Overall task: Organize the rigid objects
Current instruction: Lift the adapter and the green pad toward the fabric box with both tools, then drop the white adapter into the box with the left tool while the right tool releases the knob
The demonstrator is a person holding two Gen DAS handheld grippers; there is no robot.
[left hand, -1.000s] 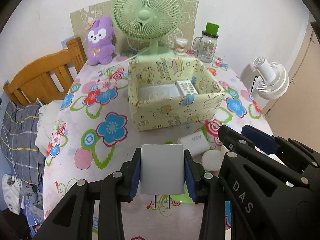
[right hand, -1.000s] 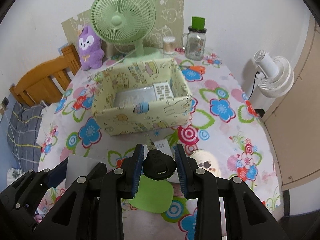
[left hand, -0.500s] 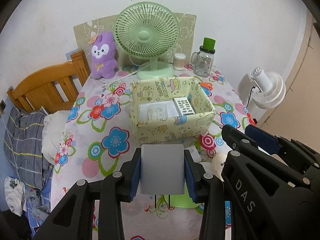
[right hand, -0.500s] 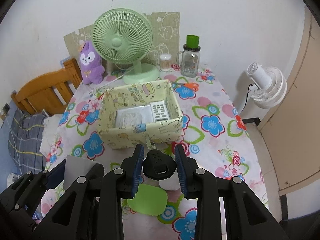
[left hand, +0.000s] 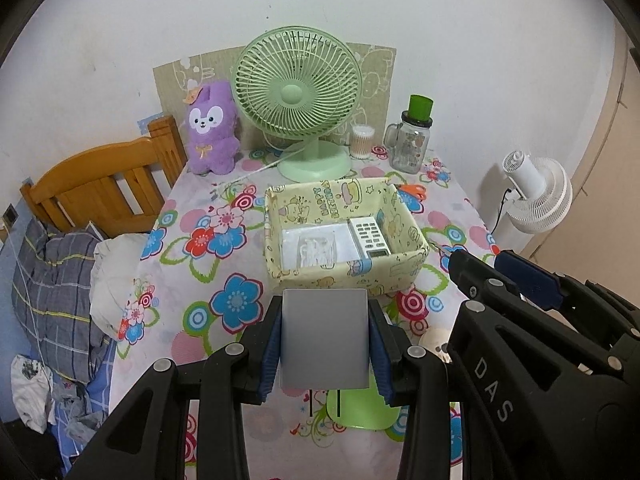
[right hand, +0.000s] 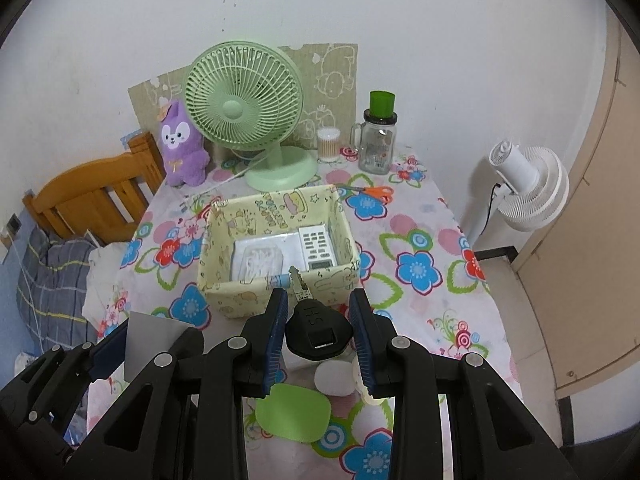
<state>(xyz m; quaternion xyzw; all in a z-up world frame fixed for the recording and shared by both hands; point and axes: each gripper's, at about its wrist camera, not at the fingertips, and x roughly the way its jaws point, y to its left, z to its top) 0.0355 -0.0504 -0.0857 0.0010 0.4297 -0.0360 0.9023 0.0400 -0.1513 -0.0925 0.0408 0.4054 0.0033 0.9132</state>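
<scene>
A black car key (right hand: 318, 330), metal blade forward, sits clamped between the right gripper (right hand: 319, 336) pads above the flowered table (right hand: 424, 236), short of the yellow storage box (right hand: 276, 256). Small, stiff and likely slick, it seems best held by its plastic head. The left gripper (left hand: 325, 340) is closed on a grey plug adapter (left hand: 324, 338), its prongs showing below. Items under both tools are partly hidden.

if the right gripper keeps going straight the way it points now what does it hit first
Probably the near wall of the yellow box: the right gripper, shut on the black car key, has the key's blade over that wall's rim. Height above it is unclear, so it might pass over.
</scene>
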